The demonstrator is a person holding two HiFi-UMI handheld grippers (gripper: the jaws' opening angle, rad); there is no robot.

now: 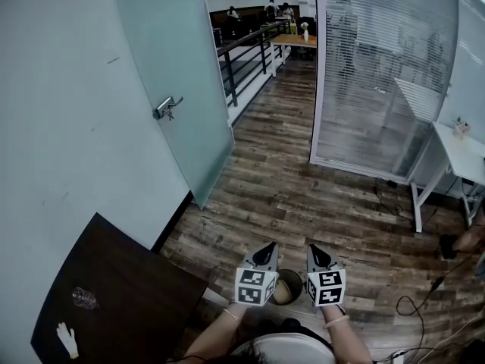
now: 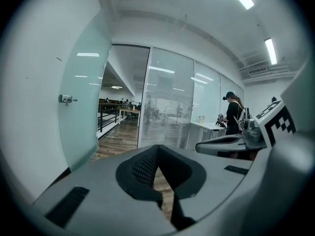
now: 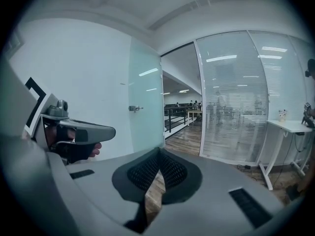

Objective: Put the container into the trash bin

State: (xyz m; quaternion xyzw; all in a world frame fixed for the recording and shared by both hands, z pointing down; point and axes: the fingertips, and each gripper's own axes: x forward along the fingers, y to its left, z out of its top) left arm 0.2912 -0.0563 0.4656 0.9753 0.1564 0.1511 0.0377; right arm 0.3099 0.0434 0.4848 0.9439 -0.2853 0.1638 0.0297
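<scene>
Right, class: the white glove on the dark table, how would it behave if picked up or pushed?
The glove lies flat on the table, so it would probably flop when lifted. It looks thin, so it is likely light; a push might crumple or slide it rather than roll it.

Bright, even light from ceiling strips (image 2: 270, 50) — glare streaks the frosted door (image 1: 178, 67); both gripper views bend and darken at their edges.
</scene>
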